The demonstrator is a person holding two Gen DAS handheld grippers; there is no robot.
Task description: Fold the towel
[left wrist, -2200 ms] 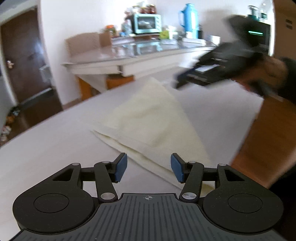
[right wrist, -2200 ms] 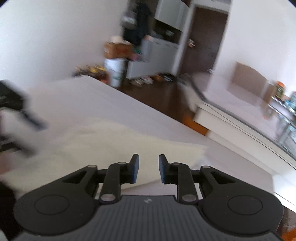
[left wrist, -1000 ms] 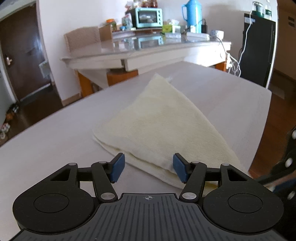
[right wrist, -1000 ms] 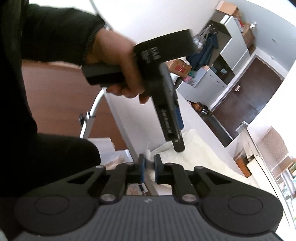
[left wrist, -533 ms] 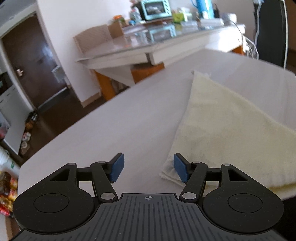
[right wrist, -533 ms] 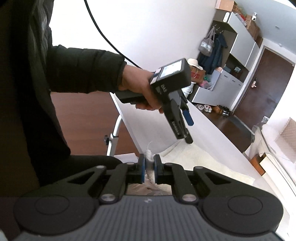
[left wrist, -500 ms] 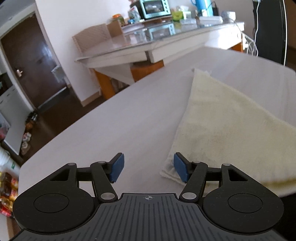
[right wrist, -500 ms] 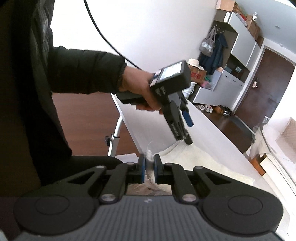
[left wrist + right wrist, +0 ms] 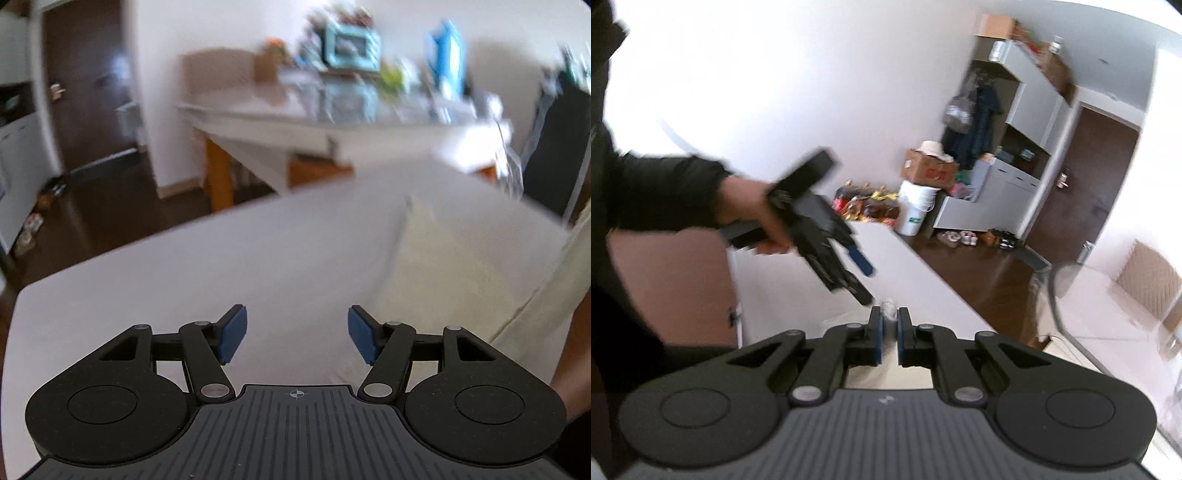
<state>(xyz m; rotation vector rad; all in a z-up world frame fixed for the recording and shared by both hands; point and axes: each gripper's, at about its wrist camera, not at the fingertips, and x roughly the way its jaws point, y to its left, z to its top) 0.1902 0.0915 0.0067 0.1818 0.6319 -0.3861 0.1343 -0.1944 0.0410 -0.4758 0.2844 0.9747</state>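
Item: towel point(image 9: 443, 266), cream, lying on the white worktop point(image 9: 184, 288) at about 2 o'clock of the left wrist view; its right-hand part lifts off the worktop and runs up the picture's right edge.

Item: right gripper point(image 9: 889, 332), clenched on a pinch of the towel's edge point(image 9: 888, 308); a pale tuft shows between the near-closed pads point(image 9: 877, 343); the rest of the cloth is hidden under the gripper body.

Item: left gripper point(image 9: 293, 332), released; its jaws have just been opening and stand wide with nothing between them; bare worktop lies ahead at 12 o'clock, the towel's near edge just past the right pad; in the right wrist view it shows at 10 o'clock, held in a hand point(image 9: 753, 218) in a dark sleeve.

Handling, as judged: carry the pinched edge over in one smooth arc, low enough that the cloth does not swing; bring the free gripper to the matching corner or press it on the fold line; lay edge onto edge before letting go.
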